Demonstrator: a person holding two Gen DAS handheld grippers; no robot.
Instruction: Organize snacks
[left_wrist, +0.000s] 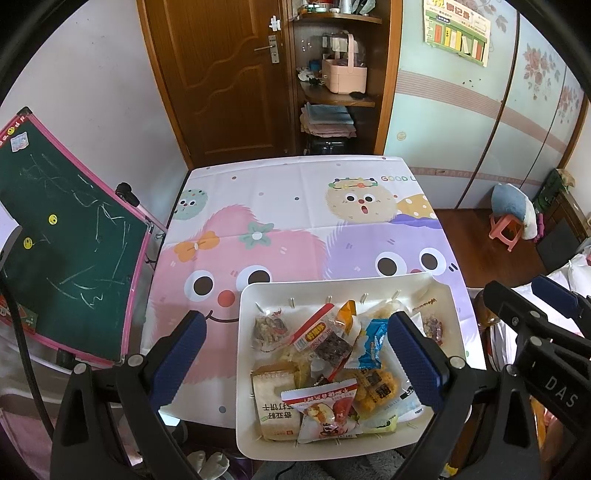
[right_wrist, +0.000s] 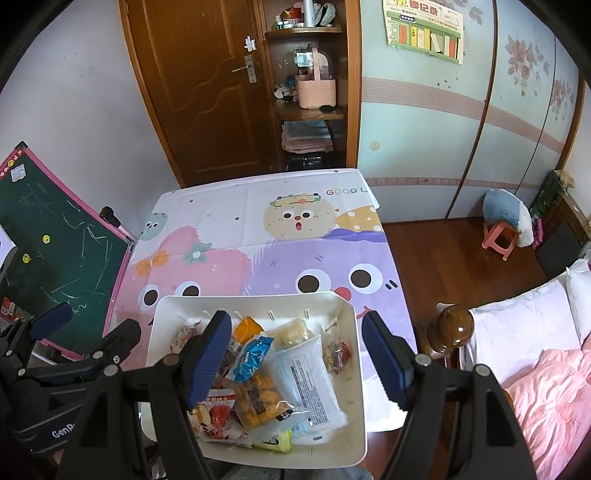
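Note:
A white tray (left_wrist: 332, 287) (right_wrist: 258, 297) sits at the near edge of the table, filled with several wrapped snacks. Among them are a blue packet (left_wrist: 372, 341) (right_wrist: 253, 354), a yellow cracker packet (left_wrist: 376, 387) (right_wrist: 258, 398), a red-and-white packet (left_wrist: 325, 410) (right_wrist: 216, 408), a beige biscuit pack (left_wrist: 275, 404) and a long white packet (right_wrist: 310, 380). My left gripper (left_wrist: 301, 360) hangs open above the tray's left side, nothing between its fingers. Over the tray's right side my right gripper (right_wrist: 297, 358) is open too, holding nothing. Each gripper shows at the edge of the other's view.
A cartoon tablecloth (left_wrist: 277, 221) covers the table beyond the tray. A green chalkboard (left_wrist: 74, 240) leans at the left. On the right are a wooden bedpost (right_wrist: 454, 325) and a bed with a pink quilt (right_wrist: 546, 387). A pink stool (right_wrist: 500, 240) stands on the floor.

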